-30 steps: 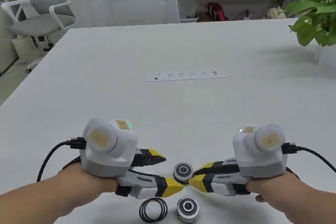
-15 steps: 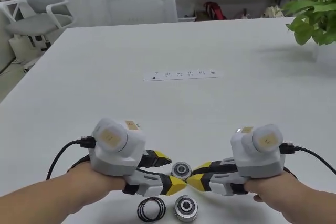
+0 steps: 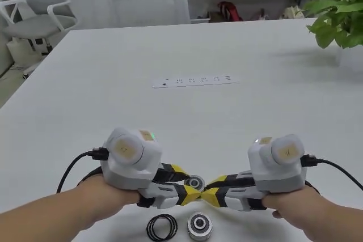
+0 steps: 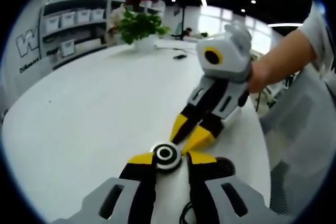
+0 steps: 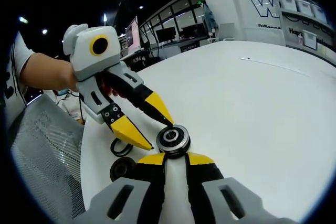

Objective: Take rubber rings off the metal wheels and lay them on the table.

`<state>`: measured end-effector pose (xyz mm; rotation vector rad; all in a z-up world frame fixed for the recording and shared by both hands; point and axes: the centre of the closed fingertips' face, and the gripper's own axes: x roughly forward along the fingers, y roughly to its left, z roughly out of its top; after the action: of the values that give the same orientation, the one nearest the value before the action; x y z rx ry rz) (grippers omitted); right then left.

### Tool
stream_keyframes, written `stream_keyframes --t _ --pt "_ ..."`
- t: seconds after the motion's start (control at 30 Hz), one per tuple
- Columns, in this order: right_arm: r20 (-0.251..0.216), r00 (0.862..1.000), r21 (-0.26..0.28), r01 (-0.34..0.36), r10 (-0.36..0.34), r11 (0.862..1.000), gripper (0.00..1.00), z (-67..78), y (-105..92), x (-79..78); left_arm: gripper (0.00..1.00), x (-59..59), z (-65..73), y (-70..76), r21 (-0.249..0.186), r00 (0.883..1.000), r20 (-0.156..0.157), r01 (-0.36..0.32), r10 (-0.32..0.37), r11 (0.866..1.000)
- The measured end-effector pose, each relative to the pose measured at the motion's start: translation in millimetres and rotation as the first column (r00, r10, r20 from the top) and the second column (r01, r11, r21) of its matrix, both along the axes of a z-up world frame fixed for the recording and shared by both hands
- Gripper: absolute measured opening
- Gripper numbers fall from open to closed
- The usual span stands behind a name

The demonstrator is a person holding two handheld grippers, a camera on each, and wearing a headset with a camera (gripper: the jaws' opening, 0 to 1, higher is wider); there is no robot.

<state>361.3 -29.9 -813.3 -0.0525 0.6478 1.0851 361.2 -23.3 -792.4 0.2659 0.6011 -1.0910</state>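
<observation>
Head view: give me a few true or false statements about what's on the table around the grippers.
1. A wheel sits between the tips of the left gripper and the right gripper. True.
2. The loose rubber rings lie on the power strip. False: they lie on the table beside a second wheel, close to the person.
3. The power strip lies farther off than both grippers. True.
4. A plant stands at the table's left edge. False: the plant is at the far right.
</observation>
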Motion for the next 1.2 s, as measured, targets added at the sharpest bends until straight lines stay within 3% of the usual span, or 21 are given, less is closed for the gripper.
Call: stream_keyframes --t 0.33,0.47,0.6,0.83,0.9,1.0,1.13,1.2 --pt "0.002 1.000 0.007 0.002 -0.002 1.000 0.10 -0.3 -0.7 0.2 0.16 6.9 -3.9 2.0 0.018 1.000 0.007 -0.023 0.023 1.000" --pt "0.003 1.000 0.005 0.002 -0.002 1.000 0.10 -0.2 -0.5 0.4 0.14 7.8 -4.4 1.3 0.033 0.999 0.024 -0.029 0.028 0.999" --pt "0.005 1.000 0.005 0.004 -0.004 1.000 0.09 -0.3 0.2 0.3 0.14 7.8 -5.3 0.5 0.063 0.998 0.064 -0.017 0.013 0.998" --pt "0.005 1.000 0.015 0.024 -0.024 1.000 0.09 -0.4 0.1 1.7 0.13 8.7 -4.6 1.2 0.060 0.998 0.055 -0.032 0.028 0.998" --pt "0.006 0.999 0.009 0.041 -0.041 0.999 0.03 -1.6 -1.8 3.2 0.13 8.5 -4.6 1.1 0.064 0.998 0.059 -0.031 0.027 0.997" --pt "-0.057 0.994 0.061 0.094 -0.091 0.994 0.00 -2.8 -1.9 5.0 0.13 8.6 -4.7 0.8 0.068 0.998 0.063 -0.037 0.032 0.997" --pt "-0.061 0.993 0.064 0.100 -0.096 0.993 0.00 -1.9 -2.2 4.5 0.13 9.1 -5.0 1.2 0.073 0.997 0.066 -0.038 0.034 0.997" --pt "-0.126 0.983 0.099 0.145 -0.132 0.985 0.00 -1.4 -2.2 4.2 0.13 9.2 -5.1 1.1 0.079 0.997 0.072 -0.036 0.031 0.996"
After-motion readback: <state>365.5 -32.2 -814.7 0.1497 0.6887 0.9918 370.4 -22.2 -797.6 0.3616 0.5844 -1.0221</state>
